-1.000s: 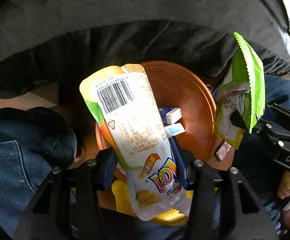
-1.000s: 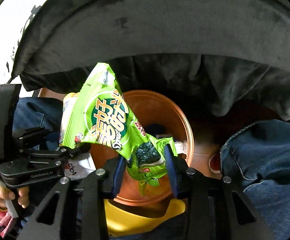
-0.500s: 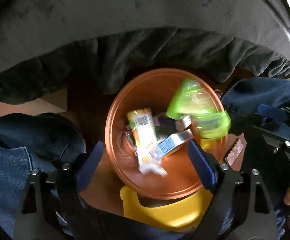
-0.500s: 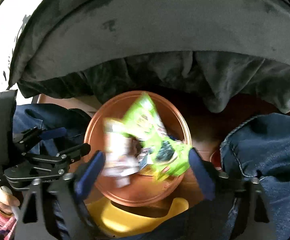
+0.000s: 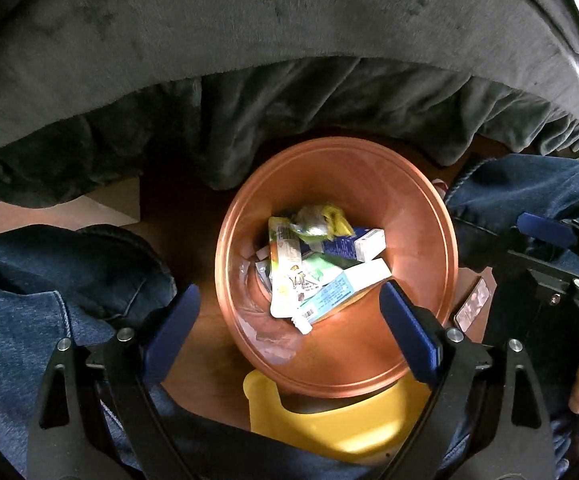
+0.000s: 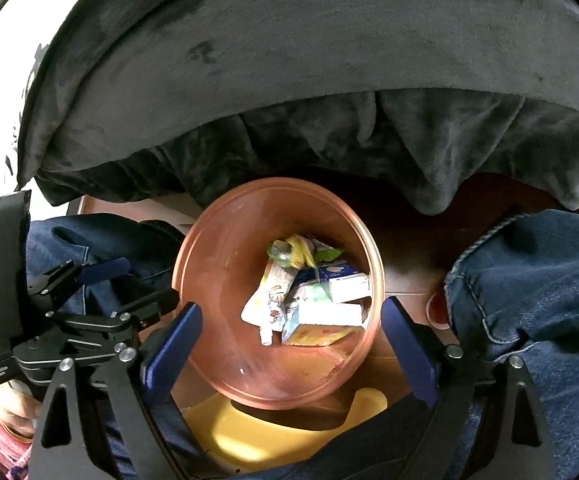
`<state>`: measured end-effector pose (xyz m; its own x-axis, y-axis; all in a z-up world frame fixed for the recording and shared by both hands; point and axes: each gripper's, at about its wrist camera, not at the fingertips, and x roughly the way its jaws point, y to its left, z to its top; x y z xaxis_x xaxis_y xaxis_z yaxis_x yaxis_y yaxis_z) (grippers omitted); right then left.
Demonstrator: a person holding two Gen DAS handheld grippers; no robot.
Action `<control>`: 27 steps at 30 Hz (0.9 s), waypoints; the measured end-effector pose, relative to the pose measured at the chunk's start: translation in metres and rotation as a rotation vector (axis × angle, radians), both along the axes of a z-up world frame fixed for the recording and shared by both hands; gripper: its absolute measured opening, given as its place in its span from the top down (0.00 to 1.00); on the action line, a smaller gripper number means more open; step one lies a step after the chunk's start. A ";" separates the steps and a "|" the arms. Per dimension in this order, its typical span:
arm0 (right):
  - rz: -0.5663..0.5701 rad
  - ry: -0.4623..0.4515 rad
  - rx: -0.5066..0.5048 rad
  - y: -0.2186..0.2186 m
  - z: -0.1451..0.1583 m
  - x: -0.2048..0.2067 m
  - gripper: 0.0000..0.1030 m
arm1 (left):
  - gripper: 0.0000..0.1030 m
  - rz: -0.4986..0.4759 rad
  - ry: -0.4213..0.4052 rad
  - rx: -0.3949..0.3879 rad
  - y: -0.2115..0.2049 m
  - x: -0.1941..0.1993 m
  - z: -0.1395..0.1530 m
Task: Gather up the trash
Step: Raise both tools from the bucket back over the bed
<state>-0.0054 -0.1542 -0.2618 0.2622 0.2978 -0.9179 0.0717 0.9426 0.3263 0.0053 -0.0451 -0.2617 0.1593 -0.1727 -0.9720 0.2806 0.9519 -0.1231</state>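
A copper-coloured round bin stands on the floor between two knees; it also shows in the right wrist view. Inside lie a white drink pouch, small cartons and a crumpled green wrapper. In the right wrist view the pouch, the cartons and the wrapper lie the same way. My left gripper is open and empty above the bin. My right gripper is open and empty above it too.
A dark grey blanket hangs over a surface behind the bin. Blue-jeaned legs flank the bin on both sides. A yellow plastic object sits just in front of the bin. The right gripper's body shows at the right.
Both grippers opened. The white pouch fell from the left gripper and the green wrapper from the right gripper into the bin, where they now lie still.
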 end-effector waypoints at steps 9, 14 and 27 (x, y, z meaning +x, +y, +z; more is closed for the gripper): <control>-0.008 -0.048 -0.003 -0.005 0.020 0.000 0.13 | 0.14 -0.001 -0.042 -0.015 0.002 -0.003 0.020; -0.012 -0.199 -0.054 -0.015 0.072 0.001 0.13 | 0.14 -0.013 -0.160 -0.057 0.011 -0.003 0.069; -0.055 -0.493 -0.085 -0.030 0.159 0.015 0.09 | 0.11 0.048 -0.549 -0.159 0.046 0.086 0.214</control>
<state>0.0093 -0.1842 -0.1025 0.6842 0.2011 -0.7010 -0.0218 0.9664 0.2560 0.0912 0.0005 -0.0475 0.6451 -0.2902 -0.7069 0.3007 0.9468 -0.1143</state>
